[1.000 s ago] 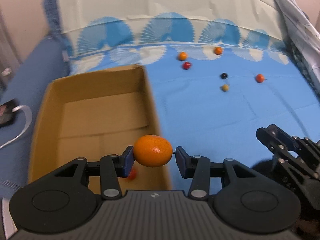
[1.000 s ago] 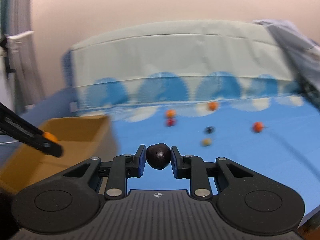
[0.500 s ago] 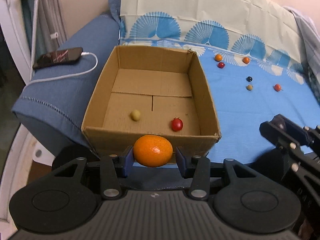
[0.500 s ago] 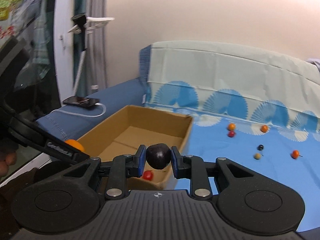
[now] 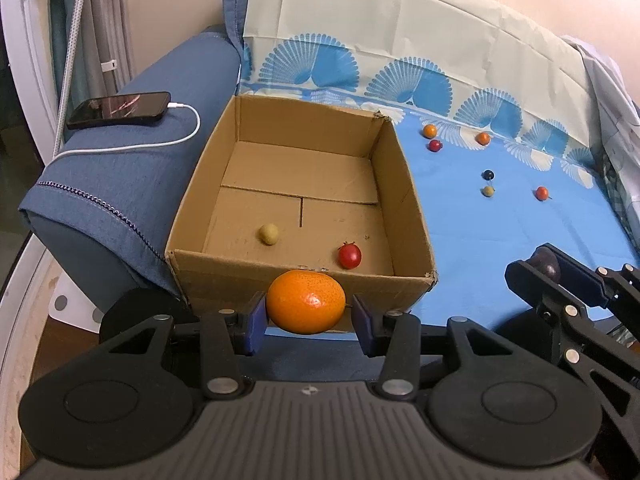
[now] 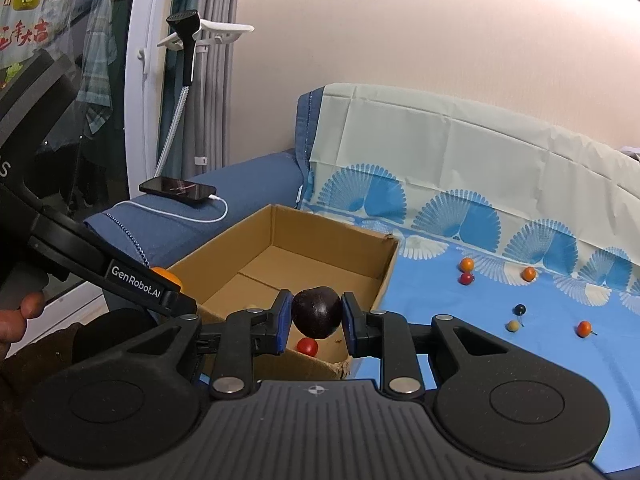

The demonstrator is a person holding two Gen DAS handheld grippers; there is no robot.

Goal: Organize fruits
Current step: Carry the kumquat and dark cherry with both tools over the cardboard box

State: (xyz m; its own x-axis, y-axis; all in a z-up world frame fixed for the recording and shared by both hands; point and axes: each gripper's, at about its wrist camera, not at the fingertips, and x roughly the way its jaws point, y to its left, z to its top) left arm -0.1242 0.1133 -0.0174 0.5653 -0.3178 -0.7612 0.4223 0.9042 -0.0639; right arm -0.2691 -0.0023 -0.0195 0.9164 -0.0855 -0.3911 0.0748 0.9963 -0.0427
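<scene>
The left tongs (image 5: pixel 306 314) squeeze an orange mandarin (image 5: pixel 306 307), just in front of the near wall of the cardboard box (image 5: pixel 408 196). The right tongs (image 6: pixel 314 322) squeeze a dark plum (image 6: pixel 316 312) above the box's near corner. Inside the box lie a red tomato (image 5: pixel 349 255) and, at its 9 o'clock, a small yellow fruit (image 5: pixel 269 234). More little fruits (image 5: pixel 488 191) sit on the blue sheet (image 5: pixel 480 240), at 2 o'clock from the box.

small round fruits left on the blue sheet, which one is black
The small black round fruit, directly behind the small tan fruit; the other four are orange or red.
</scene>
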